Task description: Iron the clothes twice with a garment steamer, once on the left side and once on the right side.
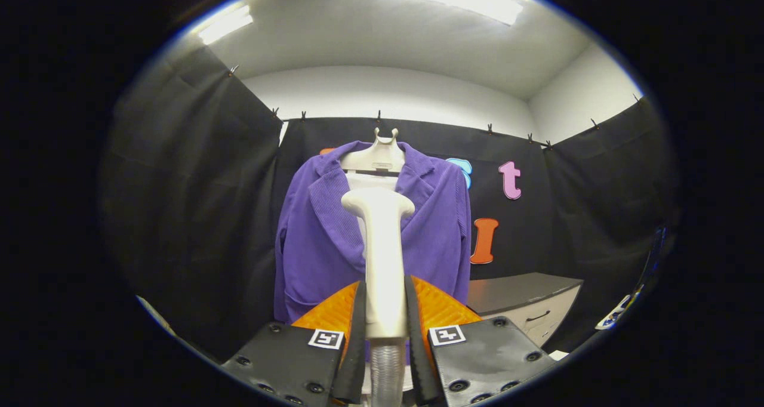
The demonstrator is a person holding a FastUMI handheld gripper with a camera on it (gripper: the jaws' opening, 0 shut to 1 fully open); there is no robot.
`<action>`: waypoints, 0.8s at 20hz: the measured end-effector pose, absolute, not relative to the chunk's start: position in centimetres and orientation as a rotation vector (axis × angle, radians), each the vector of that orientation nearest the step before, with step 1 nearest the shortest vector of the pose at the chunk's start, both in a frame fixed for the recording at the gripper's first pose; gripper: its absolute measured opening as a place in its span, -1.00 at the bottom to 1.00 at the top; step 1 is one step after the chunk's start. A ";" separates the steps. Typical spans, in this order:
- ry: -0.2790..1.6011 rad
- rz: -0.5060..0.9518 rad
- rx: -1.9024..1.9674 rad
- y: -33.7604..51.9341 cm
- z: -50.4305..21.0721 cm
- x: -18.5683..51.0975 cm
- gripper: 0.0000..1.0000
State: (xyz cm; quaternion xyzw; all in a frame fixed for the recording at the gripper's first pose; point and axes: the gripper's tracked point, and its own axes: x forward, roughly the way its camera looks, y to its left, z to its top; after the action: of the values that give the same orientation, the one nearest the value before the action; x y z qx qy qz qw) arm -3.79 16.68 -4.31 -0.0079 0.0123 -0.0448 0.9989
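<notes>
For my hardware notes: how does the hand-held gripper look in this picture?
The hand-held gripper has two blocky dark housings with round screw heads. Each housing carries a small square black-and-white marker near its inner corner. Two narrow fingers run forward from them, with ribbed wedge-shaped panels beside them.

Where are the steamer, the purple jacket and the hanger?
steamer [382, 258]: gripper view, on its handle, between the fingers.
purple jacket [439, 234]: gripper view, on its front panel.
hanger [376, 156]: gripper view, on its shoulder piece.
</notes>
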 end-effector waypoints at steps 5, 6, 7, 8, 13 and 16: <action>0.006 -0.040 0.014 19.7 -3.2 -1.4 -0.23; 0.009 -0.028 0.016 20.2 -3.2 -0.8 -0.22; 0.009 -0.021 0.017 20.6 -3.2 -0.5 -0.22; 0.006 -0.019 0.013 21.0 -3.2 0.1 -0.22; 0.021 -0.031 0.027 21.8 -4.0 2.6 -0.22; 0.020 -0.034 0.004 22.1 -4.4 3.8 -0.23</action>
State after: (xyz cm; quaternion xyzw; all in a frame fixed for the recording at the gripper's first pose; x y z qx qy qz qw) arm 3.76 22.07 -4.44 0.0021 0.0098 -0.0172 0.9998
